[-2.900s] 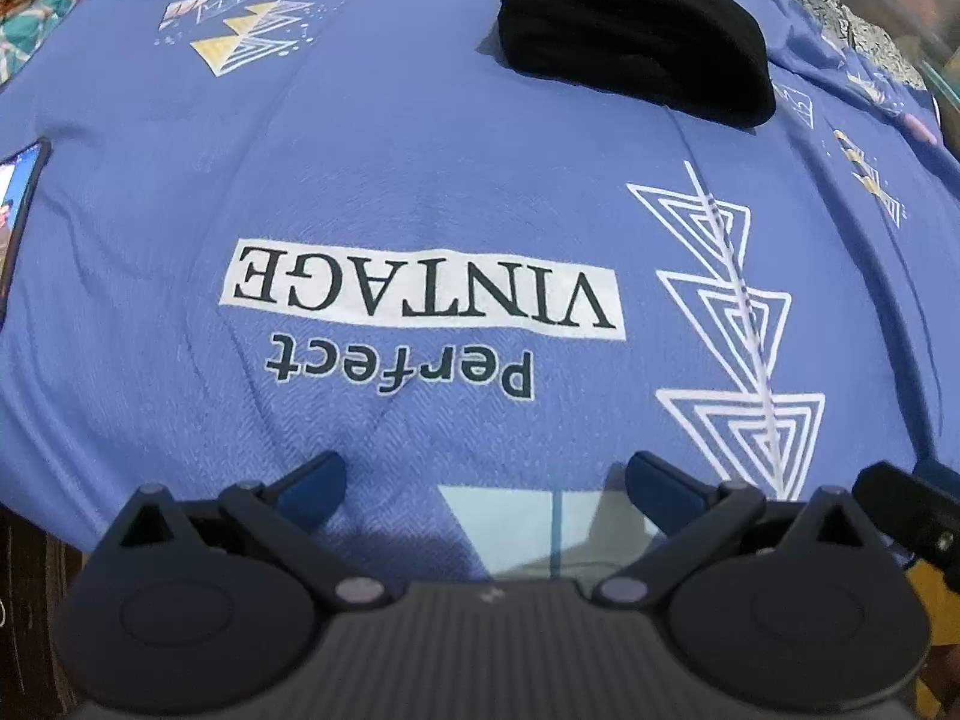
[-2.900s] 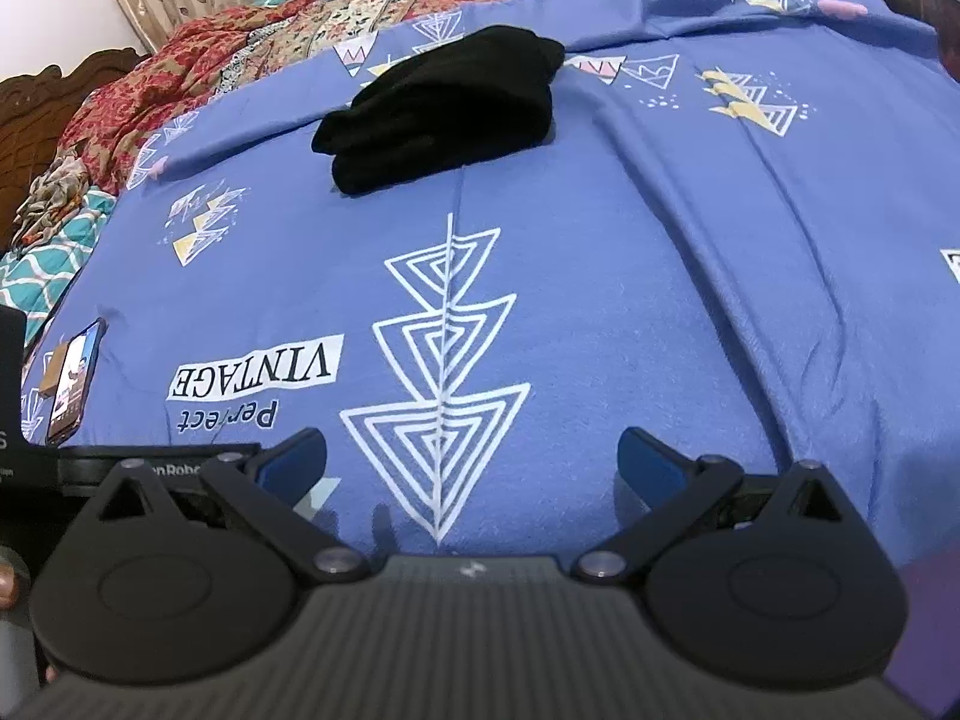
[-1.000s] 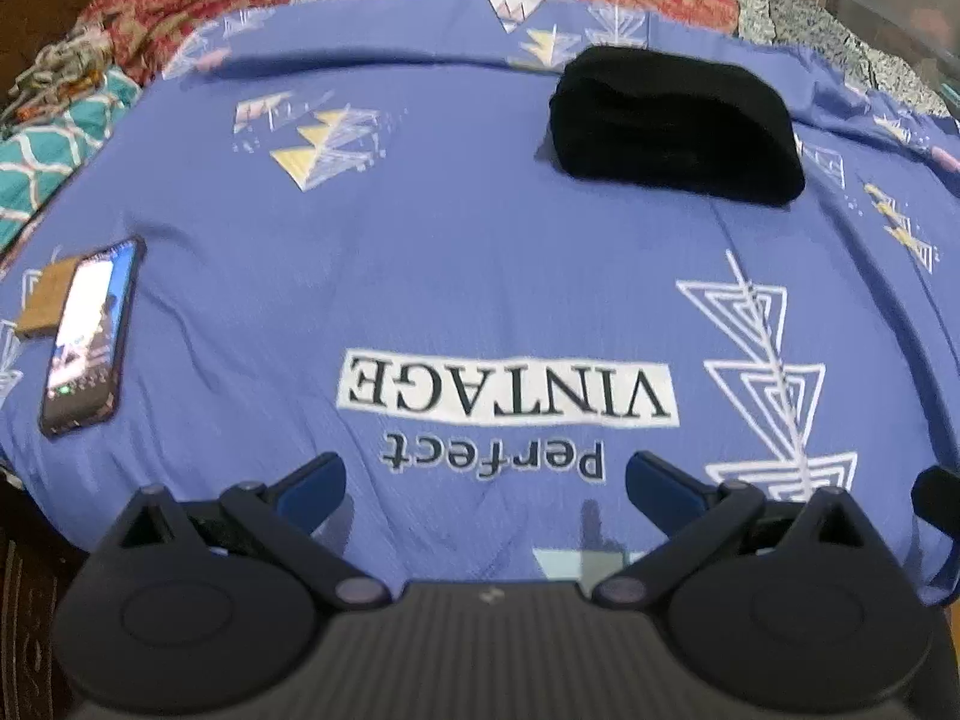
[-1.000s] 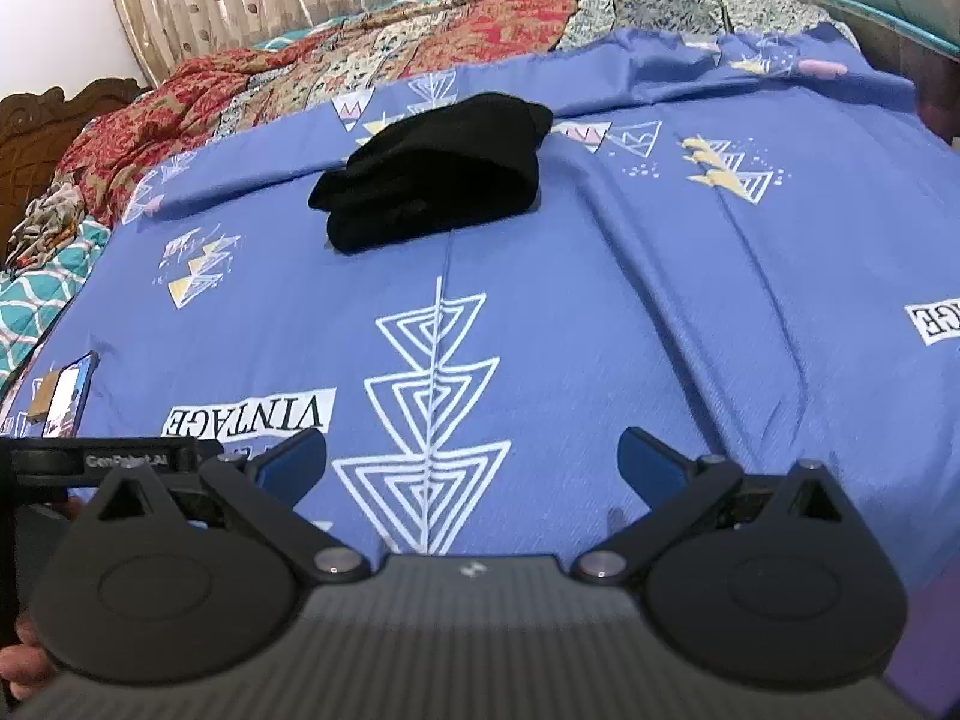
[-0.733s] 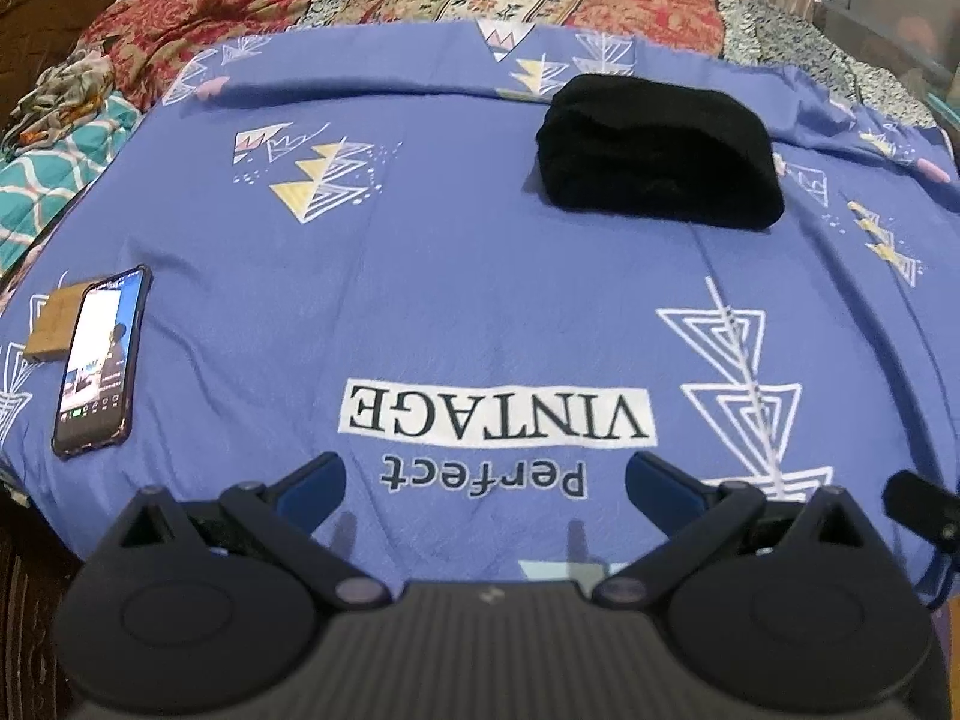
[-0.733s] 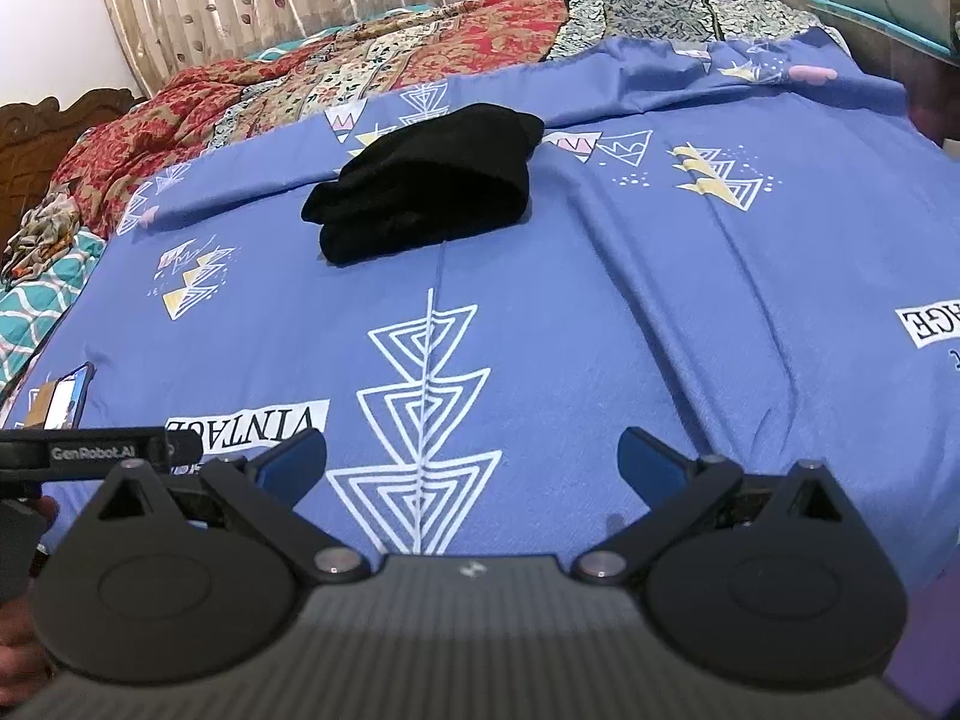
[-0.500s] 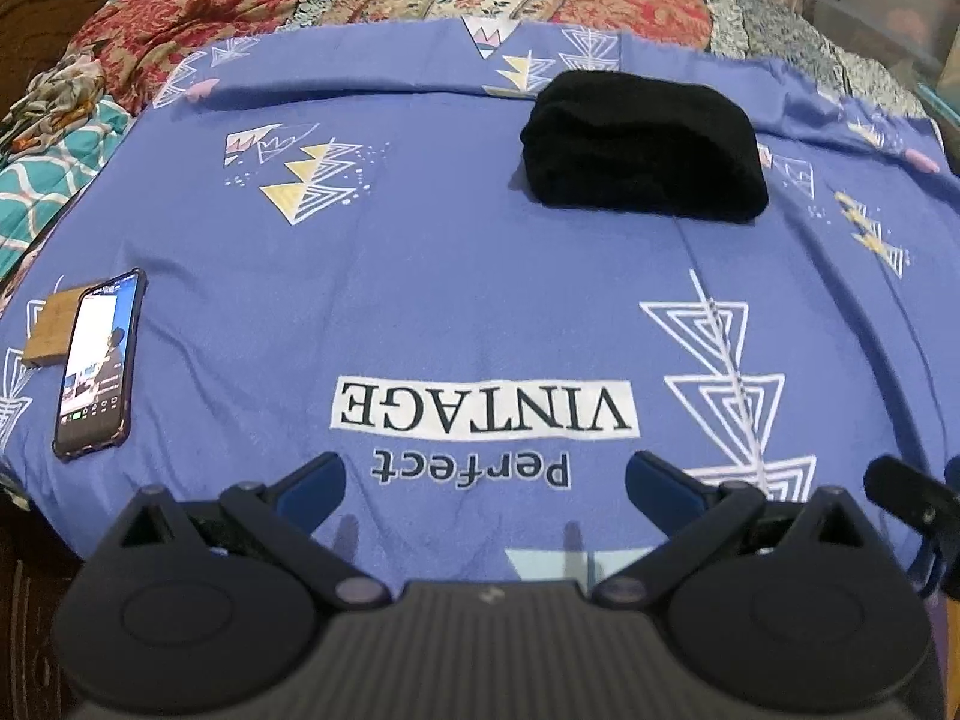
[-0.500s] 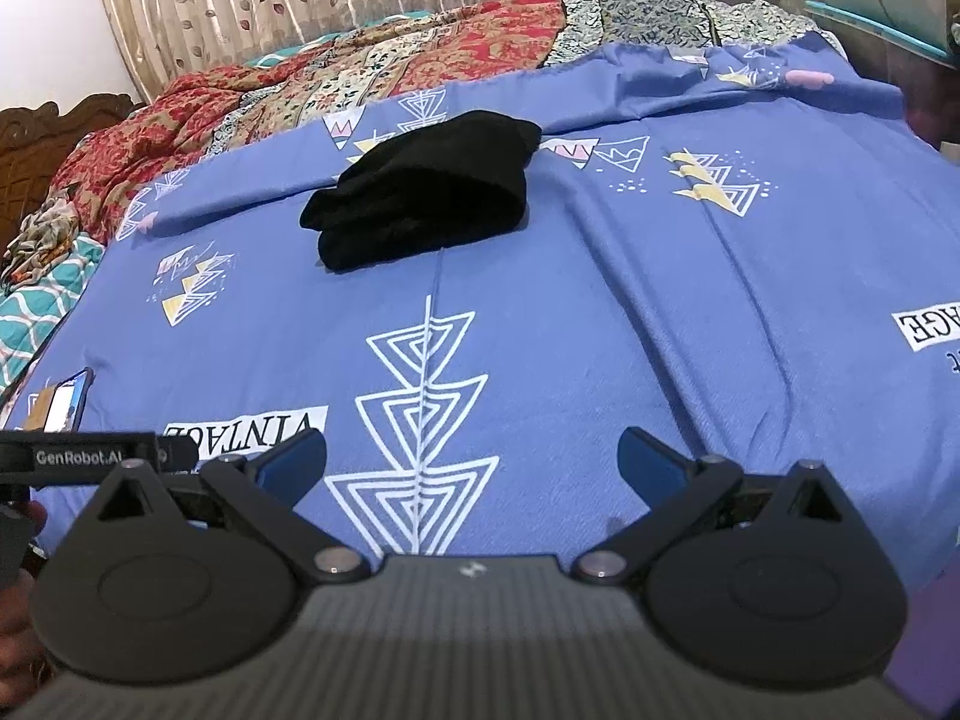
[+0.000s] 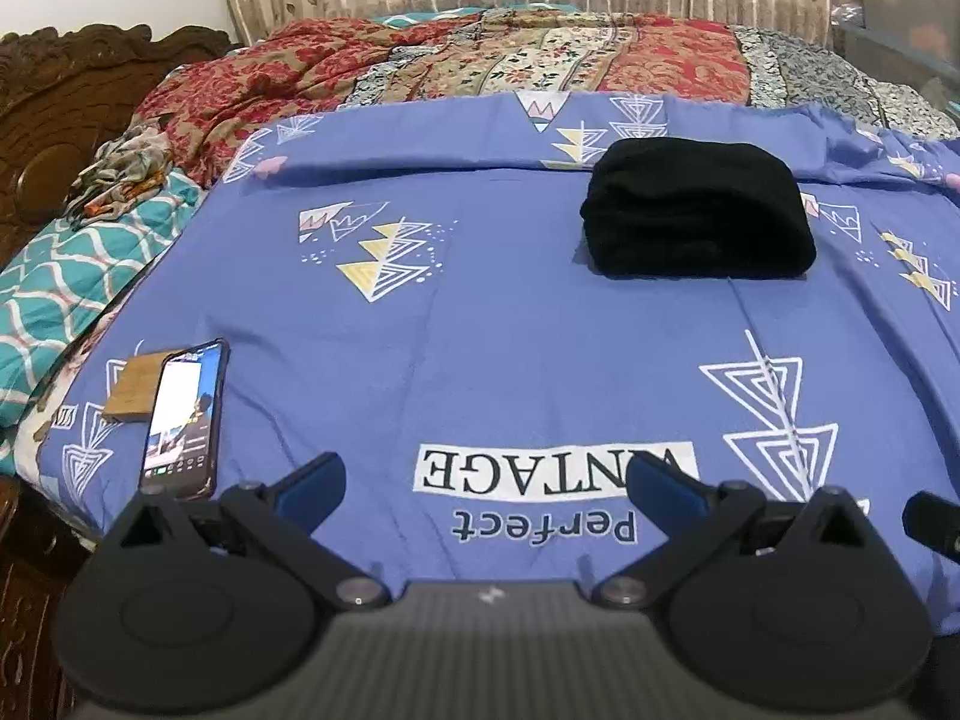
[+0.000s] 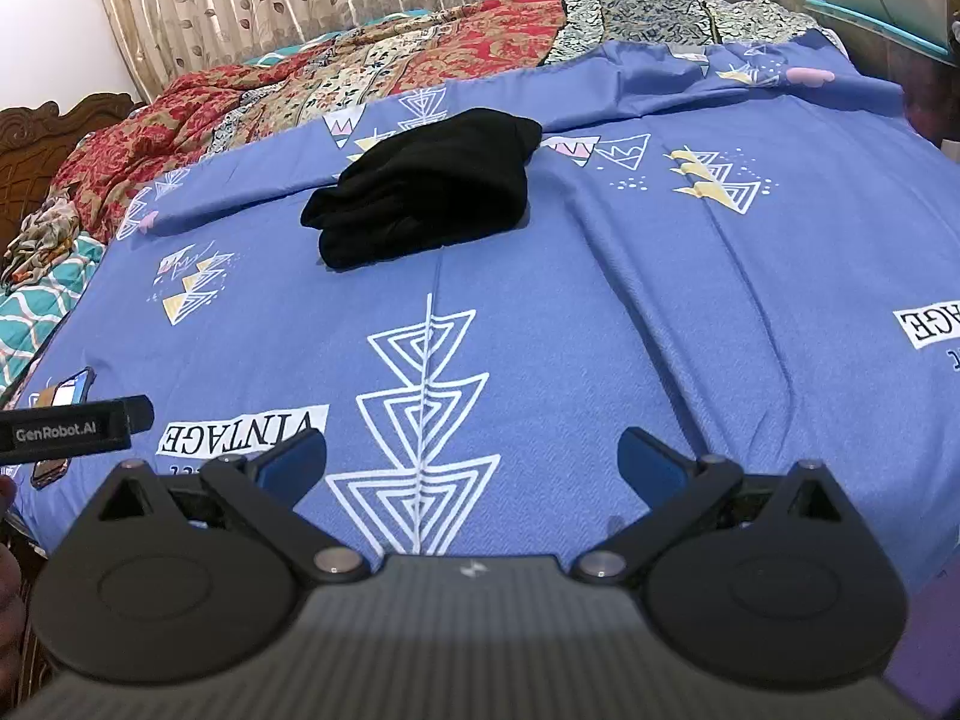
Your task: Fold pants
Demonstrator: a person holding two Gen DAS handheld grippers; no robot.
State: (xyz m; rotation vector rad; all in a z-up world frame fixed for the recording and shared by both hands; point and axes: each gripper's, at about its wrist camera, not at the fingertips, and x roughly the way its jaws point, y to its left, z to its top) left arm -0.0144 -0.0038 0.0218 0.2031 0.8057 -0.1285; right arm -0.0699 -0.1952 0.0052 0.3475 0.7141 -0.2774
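Observation:
The black pants [image 9: 699, 213] lie folded in a thick compact bundle on the blue printed bedsheet [image 9: 480, 324], toward the far side of the bed. They also show in the right wrist view [image 10: 426, 201]. My left gripper [image 9: 485, 480] is open and empty, held back near the bed's front edge, far from the pants. My right gripper [image 10: 471, 456] is open and empty too, also near the front edge. The left gripper's body [image 10: 72, 429] shows at the left of the right wrist view.
A phone [image 9: 186, 414] lies on a small brown card [image 9: 135, 390] at the sheet's front left. A red patterned quilt [image 9: 480, 66] and a teal cover [image 9: 66, 282] lie behind and left. A carved wooden headboard [image 9: 54, 114] stands left. Curtains hang behind.
Both grippers have drawn back and tilted up from the bed, so more of the room shows. The pants bundle has not moved. Both grippers stay open.

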